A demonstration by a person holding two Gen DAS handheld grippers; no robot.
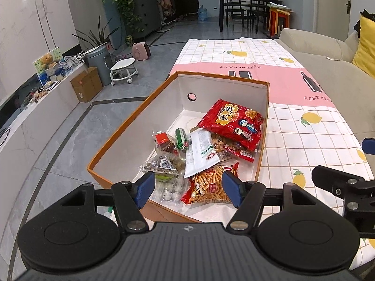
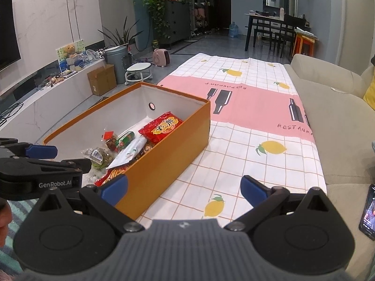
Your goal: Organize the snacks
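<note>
An orange box with white inside stands on the tablecloth and also shows in the right wrist view. It holds several snacks: a red chip bag, a white packet, a green roll, a bag of orange sticks and clear packets. The red bag also shows in the right wrist view. My left gripper is open and empty over the box's near end. My right gripper is open and empty, beside the box's right wall.
The lemon-print tablecloth covers a long table. A beige sofa runs along the right, with a phone on it. On the floor to the left are a cardboard box, a grey bin and a white stool.
</note>
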